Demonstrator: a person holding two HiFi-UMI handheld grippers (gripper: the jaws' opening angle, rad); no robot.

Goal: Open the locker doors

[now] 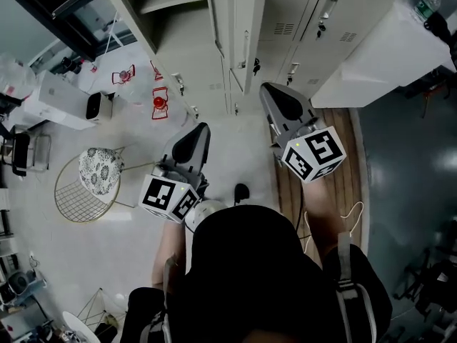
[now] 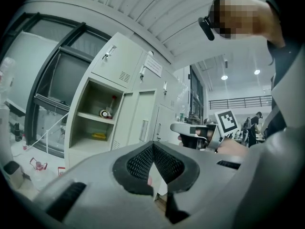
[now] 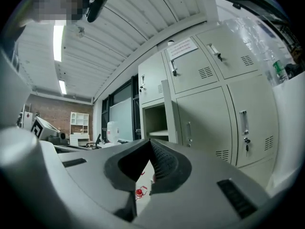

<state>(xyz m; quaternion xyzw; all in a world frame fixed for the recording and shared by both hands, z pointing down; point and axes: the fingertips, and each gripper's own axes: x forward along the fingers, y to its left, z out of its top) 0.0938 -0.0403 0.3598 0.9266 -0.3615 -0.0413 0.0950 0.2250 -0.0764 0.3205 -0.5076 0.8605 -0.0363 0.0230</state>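
A bank of pale grey lockers (image 1: 307, 20) stands ahead. One lower locker (image 1: 175, 2) is open, with a shelf and small items inside (image 2: 105, 113), and its door (image 1: 244, 41) stands out edge-on. The doors to its right (image 3: 209, 123) are closed, with handles and keys. My left gripper (image 1: 200, 128) is shut with nothing in it, its pads meeting at the tip (image 2: 152, 144). My right gripper (image 1: 270, 88) hangs in front of the closed doors, well short of them. It is also shut and empty (image 3: 150, 142), and shows from the side in the left gripper view (image 2: 188, 128).
A wire chair with a patterned cushion (image 1: 96, 174) stands to the left. Red objects (image 1: 158, 104) lie on the floor near the open locker, beside a white box (image 1: 68, 98). A large white covered thing (image 1: 378, 59) with a bottle (image 1: 428, 2) stands at the right.
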